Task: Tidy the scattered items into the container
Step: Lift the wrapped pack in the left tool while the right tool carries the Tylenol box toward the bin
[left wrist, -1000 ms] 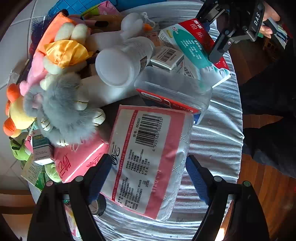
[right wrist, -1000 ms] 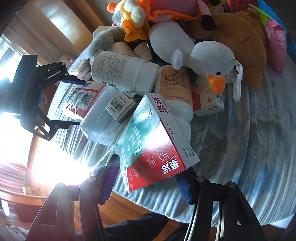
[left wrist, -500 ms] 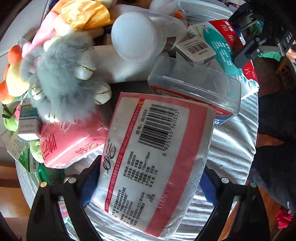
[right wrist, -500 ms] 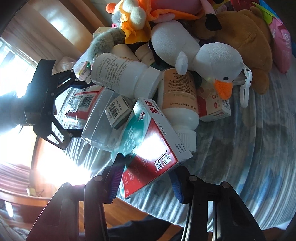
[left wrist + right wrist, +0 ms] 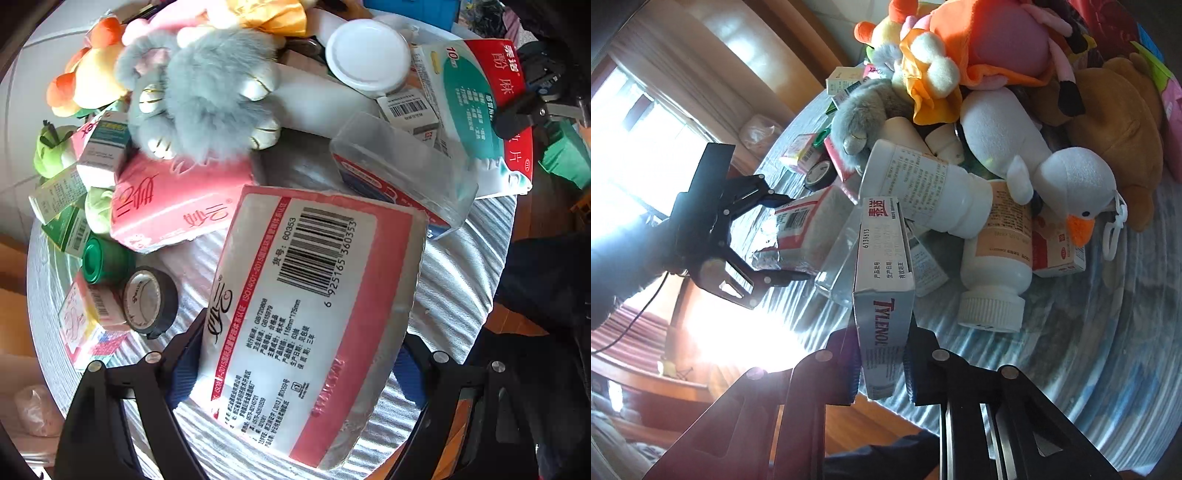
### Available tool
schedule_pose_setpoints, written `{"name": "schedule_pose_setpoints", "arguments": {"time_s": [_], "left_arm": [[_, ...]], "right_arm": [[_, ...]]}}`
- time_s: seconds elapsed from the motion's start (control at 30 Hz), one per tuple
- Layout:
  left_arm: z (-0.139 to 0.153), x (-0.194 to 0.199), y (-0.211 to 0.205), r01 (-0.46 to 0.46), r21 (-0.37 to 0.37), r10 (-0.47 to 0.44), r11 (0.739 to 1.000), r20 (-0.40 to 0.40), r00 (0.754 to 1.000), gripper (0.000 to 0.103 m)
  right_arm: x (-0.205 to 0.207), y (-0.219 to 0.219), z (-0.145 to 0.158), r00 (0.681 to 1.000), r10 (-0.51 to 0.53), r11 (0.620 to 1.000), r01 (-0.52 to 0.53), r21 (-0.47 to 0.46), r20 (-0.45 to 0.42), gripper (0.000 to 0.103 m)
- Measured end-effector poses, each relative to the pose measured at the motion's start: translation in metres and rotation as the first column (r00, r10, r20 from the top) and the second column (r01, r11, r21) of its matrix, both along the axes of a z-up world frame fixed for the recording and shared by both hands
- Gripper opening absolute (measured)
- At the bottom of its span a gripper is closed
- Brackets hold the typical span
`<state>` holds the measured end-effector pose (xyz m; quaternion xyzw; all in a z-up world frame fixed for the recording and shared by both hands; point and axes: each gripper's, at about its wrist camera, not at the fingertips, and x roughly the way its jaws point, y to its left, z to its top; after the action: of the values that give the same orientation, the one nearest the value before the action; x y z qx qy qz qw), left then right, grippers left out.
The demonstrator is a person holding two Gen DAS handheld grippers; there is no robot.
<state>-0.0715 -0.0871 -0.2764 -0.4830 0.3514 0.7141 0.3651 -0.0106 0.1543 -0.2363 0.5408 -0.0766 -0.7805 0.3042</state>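
Round table (image 5: 458, 280) w/ ribbed silver cloth. Lower left of left-wrist frame: tape roll (image 5: 149, 297), green cap (image 5: 101, 260), small boxes (image 5: 86, 321). Right-wrist view, centre: white bottle (image 5: 995, 258) lying on cloth.

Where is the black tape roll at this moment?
In the left wrist view the black tape roll lies on the table's left side, beside the green cap, left of the tissue pack.

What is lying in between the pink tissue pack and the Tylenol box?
In the right wrist view, a clear plastic box lies between the tissue pack and the Tylenol box.
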Motion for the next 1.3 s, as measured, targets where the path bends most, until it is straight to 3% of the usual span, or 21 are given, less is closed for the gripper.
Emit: {"name": "schedule_pose_setpoints", "arguments": {"time_s": [0.37,0.53,0.8,0.87,1.03,1.3], "left_arm": [[0.038,-0.009,-0.003,-0.156,0.038,0.158,0.987,-0.082,0.984,0.086],[0.041,0.015,0.009,-0.182,0.051,0.187,0.982,-0.106,0.977,0.086],[0.073,0.05,0.024,-0.24,0.09,0.251,0.967,-0.142,0.957,0.086],[0.08,0.062,0.026,-0.247,0.092,0.259,0.965,-0.151,0.954,0.086],[0.077,0.043,0.036,-0.266,0.08,0.276,0.961,-0.158,0.948,0.086],[0.081,0.051,0.05,-0.29,0.067,0.298,0.955,-0.164,0.941,0.086]], "right_arm": [[0.002,0.043,0.037,0.999,-0.013,1.0,0.014,0.026,-0.038,0.018],[0.002,0.051,0.05,0.998,-0.019,0.999,0.022,0.043,-0.058,0.018],[0.009,0.038,0.069,0.993,-0.04,0.998,0.046,0.052,-0.112,0.018],[0.015,0.055,0.077,0.992,-0.047,0.997,0.054,0.054,-0.121,0.018],[0.015,0.045,0.078,0.989,-0.06,0.996,0.067,0.052,-0.136,0.018],[0.011,0.046,0.085,0.989,-0.041,0.998,0.048,0.047,-0.141,0.018]]}}
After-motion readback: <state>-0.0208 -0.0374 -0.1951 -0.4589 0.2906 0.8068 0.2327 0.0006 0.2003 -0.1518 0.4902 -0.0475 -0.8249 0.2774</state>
